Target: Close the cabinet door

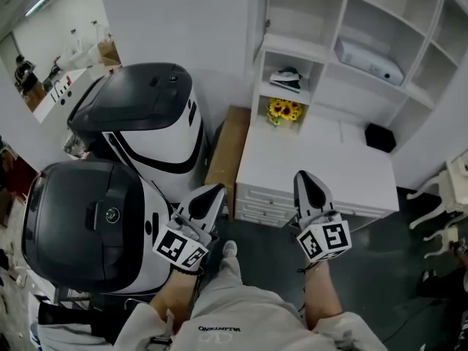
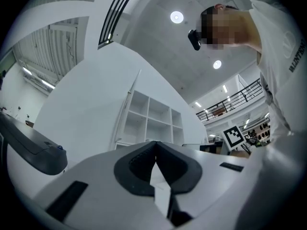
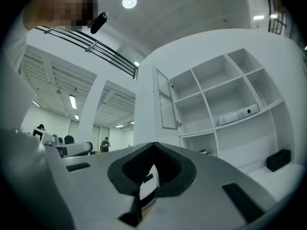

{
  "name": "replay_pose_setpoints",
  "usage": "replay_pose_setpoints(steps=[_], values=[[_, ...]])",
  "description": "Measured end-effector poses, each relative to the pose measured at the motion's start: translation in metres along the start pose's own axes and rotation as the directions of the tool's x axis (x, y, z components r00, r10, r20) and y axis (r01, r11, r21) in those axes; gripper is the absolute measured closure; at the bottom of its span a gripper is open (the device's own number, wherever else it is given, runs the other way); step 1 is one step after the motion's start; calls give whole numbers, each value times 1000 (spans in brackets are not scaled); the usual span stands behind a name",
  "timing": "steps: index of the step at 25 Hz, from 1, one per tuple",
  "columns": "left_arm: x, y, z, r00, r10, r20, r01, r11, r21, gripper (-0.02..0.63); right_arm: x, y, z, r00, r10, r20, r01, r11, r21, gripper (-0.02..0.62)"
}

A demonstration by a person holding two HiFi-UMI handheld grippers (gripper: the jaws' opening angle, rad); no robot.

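You hold the left gripper (image 1: 217,191) and the right gripper (image 1: 302,176) with jaws pressed together on nothing, before the white desk (image 1: 322,163), while the cabinet door (image 3: 164,99) stands swung open at the shelf unit's (image 3: 225,95) left side, well apart from both.

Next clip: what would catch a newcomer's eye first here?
Two bulky black-and-white machines fill the head view's left. Ahead stands a white shelf unit with its cabinet door open and sunflowers on the desk below. The left tool and right tool are shut and empty.
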State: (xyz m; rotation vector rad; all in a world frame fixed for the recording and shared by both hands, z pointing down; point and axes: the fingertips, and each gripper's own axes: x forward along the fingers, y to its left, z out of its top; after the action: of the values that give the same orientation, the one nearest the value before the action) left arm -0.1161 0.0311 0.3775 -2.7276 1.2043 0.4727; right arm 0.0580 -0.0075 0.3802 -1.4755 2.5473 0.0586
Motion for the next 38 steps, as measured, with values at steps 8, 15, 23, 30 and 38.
replay_pose_setpoints(steps=[8, 15, 23, 30, 38], values=[[79, 71, 3, 995, -56, 80, 59, 998, -39, 601, 92, -32, 40, 995, 40, 89, -38, 999, -17, 584], [140, 134, 23, 970, -118, 215, 155, 974, -165, 601, 174, -35, 72, 980, 107, 169, -109, 994, 3, 584], [185, 180, 47, 925, -189, 329, 267, 940, -211, 601, 234, -35, 87, 963, 161, 216, -167, 986, 12, 584], [218, 187, 65, 897, -252, 364, 334, 924, -183, 601, 256, -39, 104, 950, 195, 244, -200, 980, -7, 584], [250, 194, 100, 863, -278, 422, 366, 920, -142, 601, 272, -45, 131, 927, 255, 277, -257, 966, -30, 584]])
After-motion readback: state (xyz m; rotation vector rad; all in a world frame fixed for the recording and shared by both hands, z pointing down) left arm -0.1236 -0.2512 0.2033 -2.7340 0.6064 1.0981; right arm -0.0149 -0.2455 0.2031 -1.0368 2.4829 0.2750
